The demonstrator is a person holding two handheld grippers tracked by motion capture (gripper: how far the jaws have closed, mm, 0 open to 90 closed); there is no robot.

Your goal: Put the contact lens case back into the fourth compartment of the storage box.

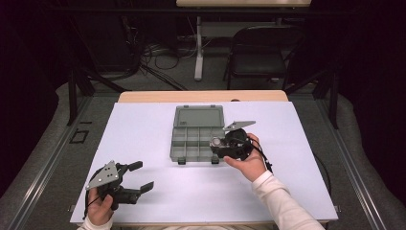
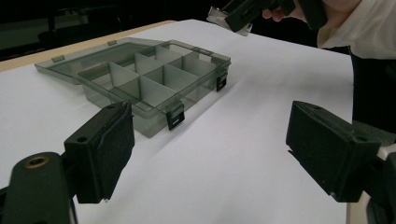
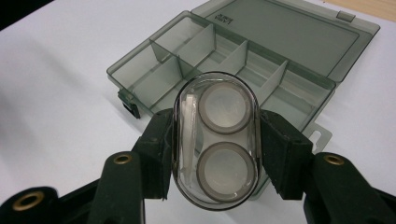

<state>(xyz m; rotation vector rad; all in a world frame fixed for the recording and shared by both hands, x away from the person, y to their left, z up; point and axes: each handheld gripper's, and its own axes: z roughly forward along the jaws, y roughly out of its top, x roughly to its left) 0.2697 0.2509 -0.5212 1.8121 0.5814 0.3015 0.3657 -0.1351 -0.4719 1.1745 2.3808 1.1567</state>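
Observation:
A smoky clear compartment box (image 1: pixel 196 136) lies open in the middle of the white table, lid flat behind it; it also appears as the box (image 2: pixel 140 74) and the box (image 3: pixel 243 60). My right gripper (image 1: pixel 218 143) hovers over the box's front right corner, shut on a clear oval case (image 3: pixel 215 137) with two round grey-rimmed discs inside. The case (image 1: pixel 216 142) shows as a small shiny piece at the gripper's tip. My left gripper (image 1: pixel 143 176) rests low at the table's front left, open, with nothing between its fingers (image 2: pixel 105 147).
The white sheet (image 1: pixel 143 129) covers a wooden table (image 1: pixel 201 96). A black folding chair (image 1: pixel 261 52) and cables stand on the floor behind. The box's compartments look empty. Its two black latches (image 2: pixel 175 119) face the person.

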